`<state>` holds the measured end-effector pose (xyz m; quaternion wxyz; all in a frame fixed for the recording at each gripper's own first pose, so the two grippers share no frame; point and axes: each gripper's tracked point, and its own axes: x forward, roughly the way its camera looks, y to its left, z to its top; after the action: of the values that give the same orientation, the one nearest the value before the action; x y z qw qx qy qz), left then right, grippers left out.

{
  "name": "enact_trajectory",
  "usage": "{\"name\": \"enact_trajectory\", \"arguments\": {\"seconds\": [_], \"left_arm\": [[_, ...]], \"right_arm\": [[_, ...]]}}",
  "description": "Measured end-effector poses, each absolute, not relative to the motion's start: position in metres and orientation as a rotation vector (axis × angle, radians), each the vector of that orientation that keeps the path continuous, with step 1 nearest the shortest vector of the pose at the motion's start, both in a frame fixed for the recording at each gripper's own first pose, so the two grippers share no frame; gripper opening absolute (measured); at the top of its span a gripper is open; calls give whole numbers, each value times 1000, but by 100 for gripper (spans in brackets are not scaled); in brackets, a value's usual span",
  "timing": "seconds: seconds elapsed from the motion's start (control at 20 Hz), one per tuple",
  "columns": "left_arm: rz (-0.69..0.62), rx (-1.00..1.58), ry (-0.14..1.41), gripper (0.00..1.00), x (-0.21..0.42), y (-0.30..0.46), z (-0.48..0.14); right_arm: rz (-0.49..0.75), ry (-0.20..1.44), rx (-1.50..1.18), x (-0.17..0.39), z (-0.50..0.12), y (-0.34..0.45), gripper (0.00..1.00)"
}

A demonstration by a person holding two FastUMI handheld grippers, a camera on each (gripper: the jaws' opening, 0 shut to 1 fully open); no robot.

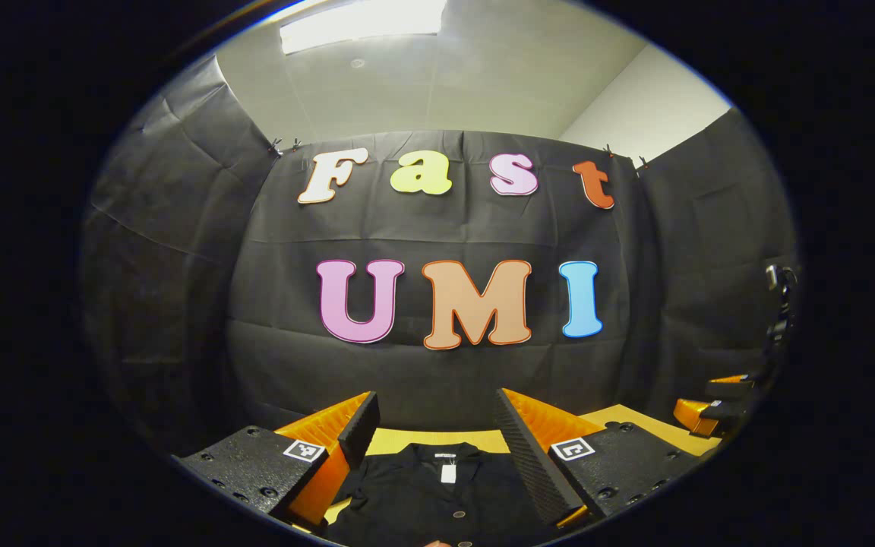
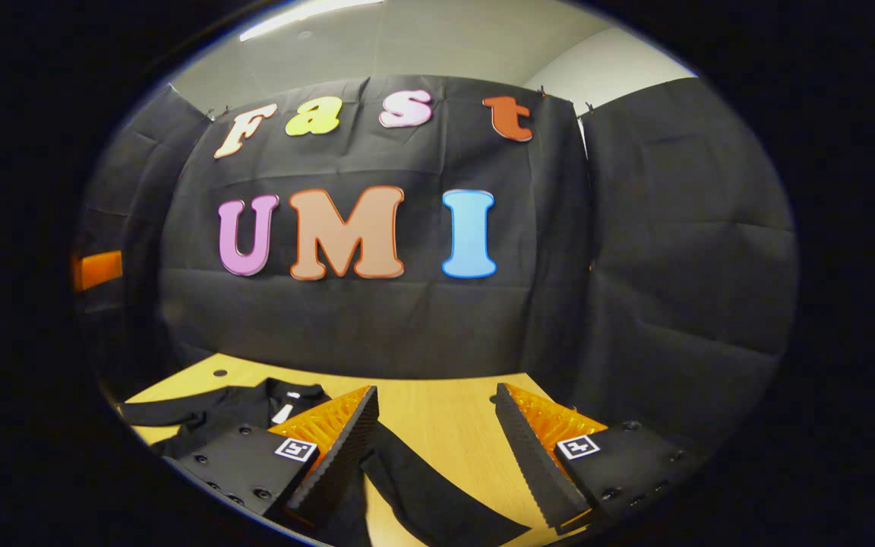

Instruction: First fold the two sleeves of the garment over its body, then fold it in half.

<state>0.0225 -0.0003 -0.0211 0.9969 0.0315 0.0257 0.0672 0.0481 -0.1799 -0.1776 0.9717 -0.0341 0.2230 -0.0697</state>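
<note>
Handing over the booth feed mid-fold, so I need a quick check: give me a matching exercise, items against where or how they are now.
Items:
1 black shirt
2 sleeve
3 left hand-held gripper
4 wooden table

States:
A open, over the collar
B spread flat, unfolded
C lies outstretched between the right hand-held gripper's fingers
D bare beyond the sleeve

Pairs: 1-B, 2-C, 3-A, 4-D

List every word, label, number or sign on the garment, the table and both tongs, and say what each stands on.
White tag at the collar of the black garment: too small to read.
Square markers on the left tongs: coded patterns, no words.
Square markers on the right tongs: the same, no words.
Table: no text.
So none of these carries readable text.
</note>
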Motion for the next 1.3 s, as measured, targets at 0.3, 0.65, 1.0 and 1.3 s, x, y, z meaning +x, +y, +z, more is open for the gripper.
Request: {"name": "enact_trajectory", "arguments": {"seconds": [0.3,0.65,1.0,1.3], "left_arm": [[150,82,69,92,27,-12,-27],[169,94,103,92,32,-29,-37],[180,114,120,93,35,-50,-43],[173,129,115,92,41,-72,-42]], "right_arm": [[-131,667,-133,24,-262,-221,98],[-125,935,-112,-16,-354,-257,99],[-111,1120,-139,-48,-416,-283,98],[-59,1179,-95,-63,-429,-273,92]]}}
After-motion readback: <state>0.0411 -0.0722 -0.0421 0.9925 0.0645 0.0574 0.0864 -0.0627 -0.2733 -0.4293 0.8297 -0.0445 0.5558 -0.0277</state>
